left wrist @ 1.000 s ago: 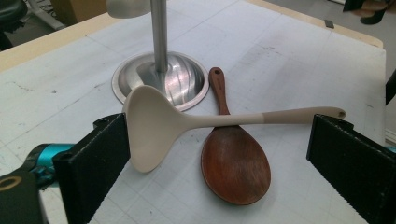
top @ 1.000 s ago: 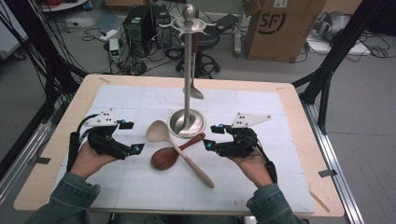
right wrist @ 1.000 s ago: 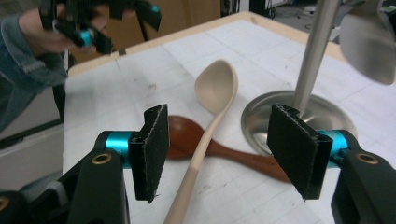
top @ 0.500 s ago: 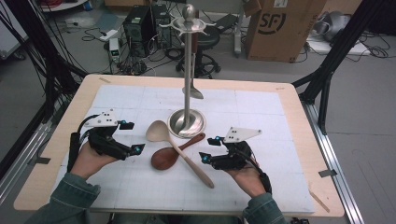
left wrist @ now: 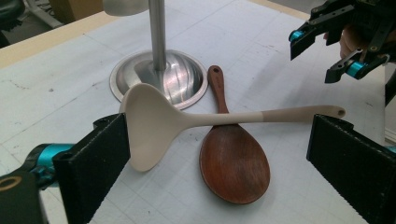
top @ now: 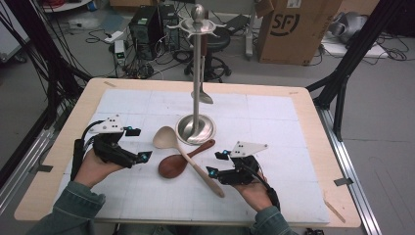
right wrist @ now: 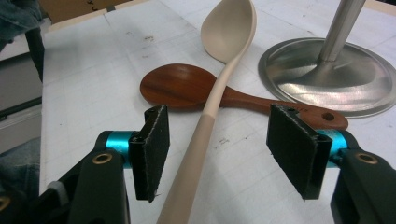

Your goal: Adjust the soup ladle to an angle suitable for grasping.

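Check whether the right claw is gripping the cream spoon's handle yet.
Apart. The right gripper view shows the right claw open, with white mat visible between the cream spoon's handle and each pad.

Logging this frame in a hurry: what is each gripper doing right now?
Left gripper: open, holding nothing, jaws wide before the two spoons.
Right gripper: open, jaws astride the cream spoon handle, pads not touching it.

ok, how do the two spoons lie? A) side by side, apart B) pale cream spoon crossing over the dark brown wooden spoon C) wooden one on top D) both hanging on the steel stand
B: the pale cream spoon has its handle lying across the dark brown wooden spoon, on top of it.
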